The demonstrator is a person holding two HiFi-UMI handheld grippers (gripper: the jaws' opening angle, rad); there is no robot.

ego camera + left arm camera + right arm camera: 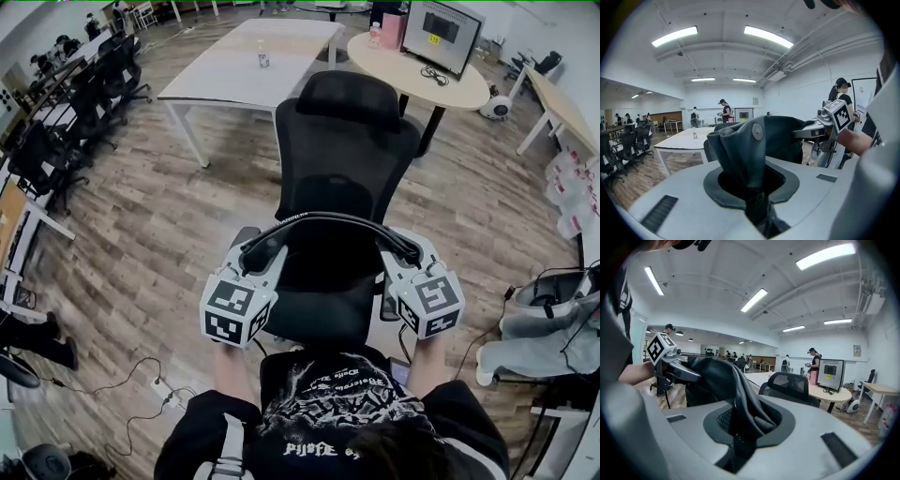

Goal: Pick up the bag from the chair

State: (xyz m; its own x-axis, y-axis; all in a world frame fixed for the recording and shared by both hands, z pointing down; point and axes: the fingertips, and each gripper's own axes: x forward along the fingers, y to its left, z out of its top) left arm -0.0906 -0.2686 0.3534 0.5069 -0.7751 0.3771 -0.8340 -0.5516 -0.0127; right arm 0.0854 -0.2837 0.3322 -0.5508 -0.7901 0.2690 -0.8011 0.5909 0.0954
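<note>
Holding now: My left tool (pixel 255 267) and my right tool (pixel 405 267) both bite on the black bag (pixel 328 223). One tool is at each end of its top.
Left tool: Its jaws are squeezed on a soft dark fold of the bag. The fold has a round silver stud (pixel 757 132) on it.
Right tool: Its jaws are pinched on a dark, bent strap part of the bag.
Where the bag is: It hangs between my two tools, just over the seat of the black chair (pixel 349 141), close in front of me.
Done: I think the grabbing part is finished, because both tools have a tight hold. The top of the bag is stretched in a curve from one tool to the other.
Not sure: The bag and the seat are both black. I cannot see if the bottom of the bag touches the seat or hangs free.
Left to do: I think I need to lift the bag well up and bring it away from the chair.
Watch out: The bag is floppy, so it could sag or slip if one tool lets go.
</note>
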